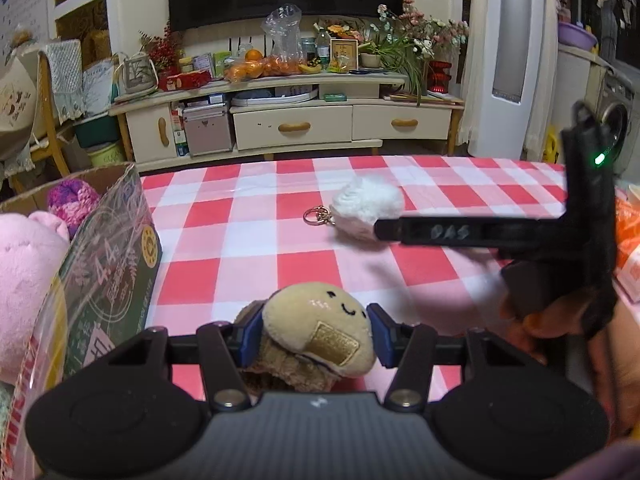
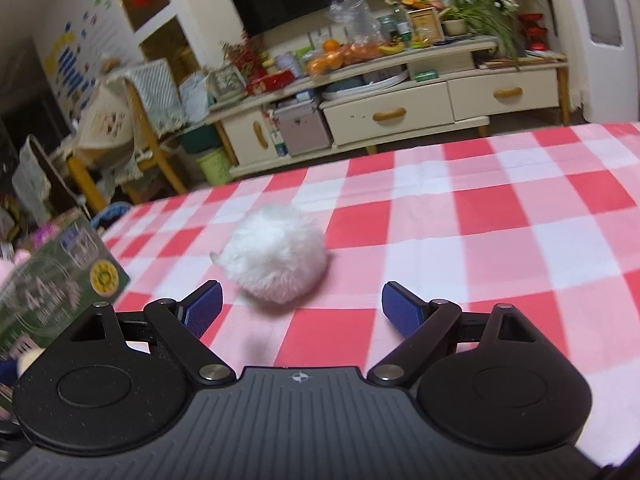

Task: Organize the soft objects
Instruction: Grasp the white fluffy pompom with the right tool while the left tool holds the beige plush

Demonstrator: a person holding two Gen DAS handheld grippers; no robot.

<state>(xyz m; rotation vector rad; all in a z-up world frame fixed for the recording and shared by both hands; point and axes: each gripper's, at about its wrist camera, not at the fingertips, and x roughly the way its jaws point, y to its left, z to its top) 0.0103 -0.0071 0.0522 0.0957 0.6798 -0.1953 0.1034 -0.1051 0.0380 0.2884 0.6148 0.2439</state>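
My left gripper [image 1: 314, 330] is shut on a tan plush toy with a smiling face [image 1: 320, 332], held just above the checked tablecloth. A white fluffy pompom keychain [image 1: 366, 208] lies mid-table, its metal ring [image 1: 316, 215] to its left. My right gripper [image 2: 302, 306] is open and empty, with the pompom [image 2: 276, 254] just ahead of it, slightly left of centre. The right gripper also shows from the side in the left wrist view [image 1: 496, 232], its finger tip right beside the pompom.
A cardboard box [image 1: 108, 240] at the table's left edge holds a pink plush [image 1: 24, 280] and a purple knitted item [image 1: 72, 200]; the box also shows in the right wrist view [image 2: 60, 292]. Orange packaging [image 1: 628, 248] lies at the right edge. A TV cabinet [image 1: 296, 120] stands beyond the table.
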